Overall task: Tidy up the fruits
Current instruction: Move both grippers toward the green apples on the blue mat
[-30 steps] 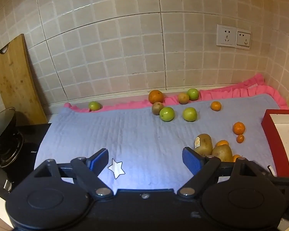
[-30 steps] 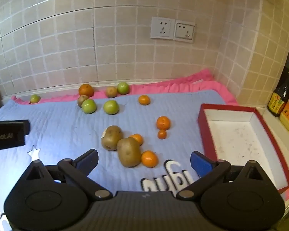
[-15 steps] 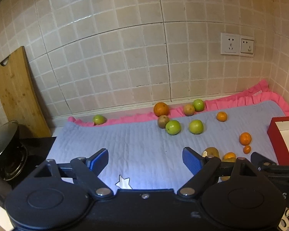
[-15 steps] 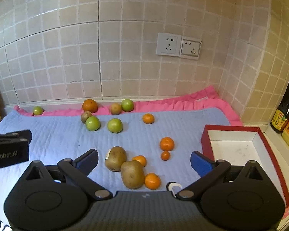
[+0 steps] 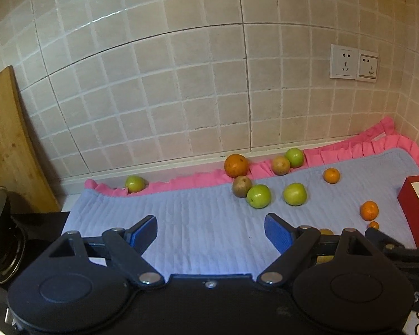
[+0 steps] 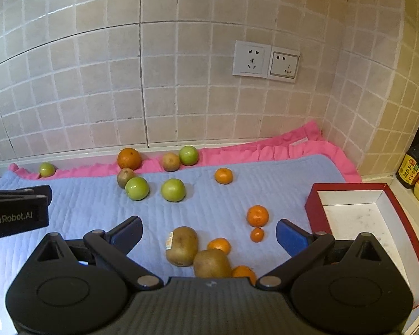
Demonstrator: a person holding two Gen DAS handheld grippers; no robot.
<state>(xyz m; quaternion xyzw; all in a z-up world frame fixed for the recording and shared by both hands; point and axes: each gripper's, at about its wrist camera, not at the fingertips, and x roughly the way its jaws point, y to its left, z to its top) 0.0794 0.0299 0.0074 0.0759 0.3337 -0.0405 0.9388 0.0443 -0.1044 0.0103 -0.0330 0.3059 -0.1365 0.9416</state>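
Fruit lies scattered on a blue quilted mat point(image 6: 92, 201) with a pink frill. Two big brown kiwis point(image 6: 182, 245) and small tangerines point(image 6: 257, 215) sit just ahead of my right gripper point(image 6: 208, 233), which is open and empty. Green apples point(image 6: 173, 189), a large orange point(image 6: 129, 158) and a brownish fruit point(image 6: 171, 162) lie farther back near the wall. My left gripper point(image 5: 209, 230) is open and empty above the mat, with green apples point(image 5: 258, 196) and the orange point(image 5: 236, 165) beyond it. A red box point(image 6: 357, 223) with a white inside stands at the right.
A tiled wall with two sockets point(image 6: 265, 61) backs the counter. A wooden cutting board point(image 5: 5, 150) leans at the left, above a dark pot and stove point(image 5: 0, 229). Bottles point(image 6: 416, 162) stand at the far right. One lone green apple point(image 5: 135, 183) sits at the mat's back left.
Both grippers have tilted up and pulled back, so the fruit sits lower in each view. The star on the mat has dropped out of the left view. Both stay open.
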